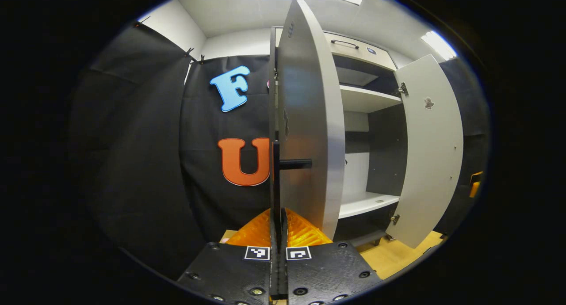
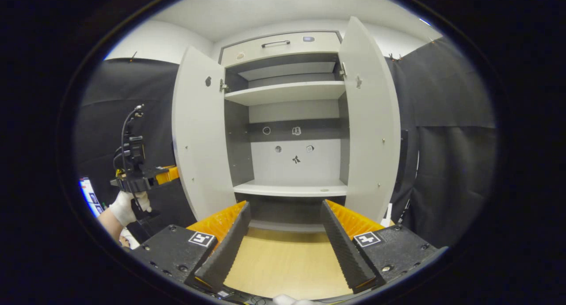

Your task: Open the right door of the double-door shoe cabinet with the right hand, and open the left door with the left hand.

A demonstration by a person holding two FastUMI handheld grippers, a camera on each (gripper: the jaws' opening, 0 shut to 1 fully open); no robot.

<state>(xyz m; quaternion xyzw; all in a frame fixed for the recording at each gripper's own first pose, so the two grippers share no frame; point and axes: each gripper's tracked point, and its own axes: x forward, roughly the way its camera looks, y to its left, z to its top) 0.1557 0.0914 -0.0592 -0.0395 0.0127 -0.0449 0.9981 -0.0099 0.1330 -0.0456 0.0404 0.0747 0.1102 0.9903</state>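
Both doors swung out; left hand-held gripper [image 1: 278, 234] on the left door handle, right hand-held gripper [image 2: 285, 243] free.

Risk, as I judge it: the left hand-held gripper's fingers are together around the thin black bar handle [image 1: 276, 185] at the edge of the pale grey left door [image 1: 309, 132]; pulling further against the hinge stop could strain the hinges or rock the grey double-door shoe cabinet [image 2: 287, 97], and an off-axis release could snag the handle. The right hand-held gripper sits back, centred on the cabinet opening, level, fingers wide apart over the wooden floor [image 2: 287, 265], holding nothing. The pale grey right door [image 2: 371, 119] stands fully open. In the right gripper view, a gloved hand [image 2: 126, 207] holds the left unit beside the left door.
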